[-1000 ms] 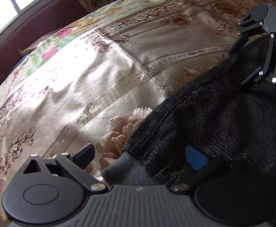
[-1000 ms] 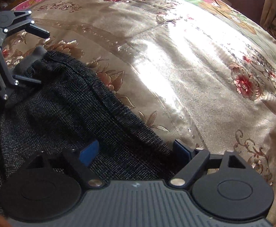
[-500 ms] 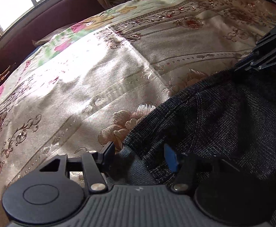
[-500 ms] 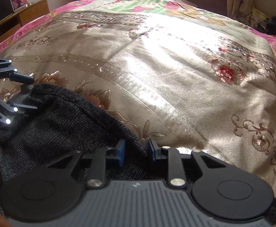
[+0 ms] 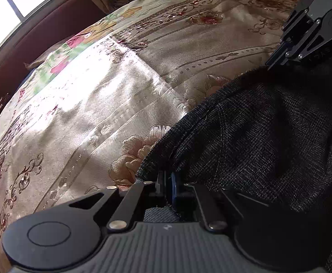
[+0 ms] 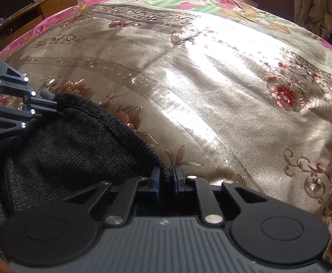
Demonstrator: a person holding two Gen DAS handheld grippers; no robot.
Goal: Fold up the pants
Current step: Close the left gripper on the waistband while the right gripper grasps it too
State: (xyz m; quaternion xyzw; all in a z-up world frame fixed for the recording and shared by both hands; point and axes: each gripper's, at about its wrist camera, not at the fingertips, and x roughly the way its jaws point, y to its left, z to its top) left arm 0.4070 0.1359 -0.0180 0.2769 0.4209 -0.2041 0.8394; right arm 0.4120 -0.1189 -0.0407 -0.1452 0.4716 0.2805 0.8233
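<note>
Pants (image 5: 268, 136) edge now pinched, floral bedspread (image 5: 86, 113) around

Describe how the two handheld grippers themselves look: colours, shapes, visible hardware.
Both match. The left gripper and right gripper each have a ribbed dark grey body, two round black discs at the sides, and flat black linkage bars with triangular cut-outs, joined by silver rivets. The jaws carry blue pads. No cables or sleeves show; faint lettering on the right gripper's link is unreadable.

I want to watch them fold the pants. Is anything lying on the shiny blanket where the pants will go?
No, nothing visible. The left gripper is closing on the dark pants edge, the right gripper pinches it too, and the bedspread ahead looks bare.
</note>
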